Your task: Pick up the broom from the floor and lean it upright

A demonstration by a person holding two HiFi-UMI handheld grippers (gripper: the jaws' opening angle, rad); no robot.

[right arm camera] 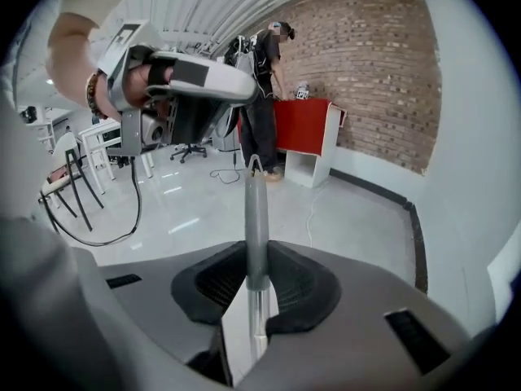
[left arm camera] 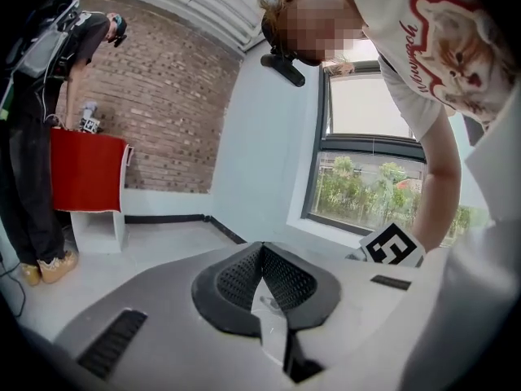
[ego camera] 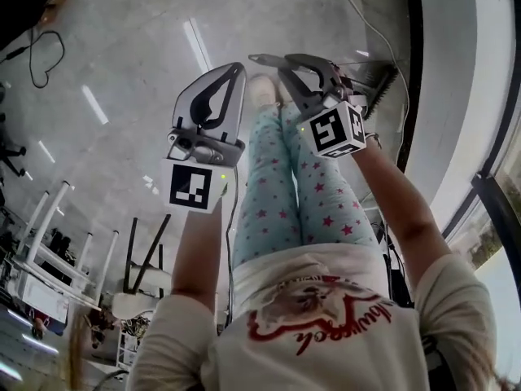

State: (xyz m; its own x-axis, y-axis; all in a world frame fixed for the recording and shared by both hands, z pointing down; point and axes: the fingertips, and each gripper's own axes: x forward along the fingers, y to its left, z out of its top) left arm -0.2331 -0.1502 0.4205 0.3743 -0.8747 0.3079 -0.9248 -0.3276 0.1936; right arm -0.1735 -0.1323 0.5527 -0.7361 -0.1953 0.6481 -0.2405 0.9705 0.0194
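Right gripper (right arm camera: pixel 254 251) clamping on broom handle (right arm camera: pixel 257 210); left gripper (left arm camera: pixel 262 248) sitting closed, empty. Red cabinet (right arm camera: pixel 305 129) standing at 1 o'clock past handle tip.

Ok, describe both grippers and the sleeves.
The left gripper and right gripper are grey shells with black ribbed fingers, each with a white cube of black square markers. A black cable hangs from the left. The sleeves are short, cream.

Between me and the red cabinet (right arm camera: pixel 305 127) the pale floor (right arm camera: pixel 350 218) lies open — only the broom handle (right arm camera: pixel 256 218) juts into it. A person (right arm camera: pixel 262 88) stands right at the cabinet's left side, a cable (right arm camera: pixel 213 173) loops just before them, chairs (right arm camera: pixel 69 177) crowd well left, and a white wall (right arm camera: pixel 476 153) closes its right.
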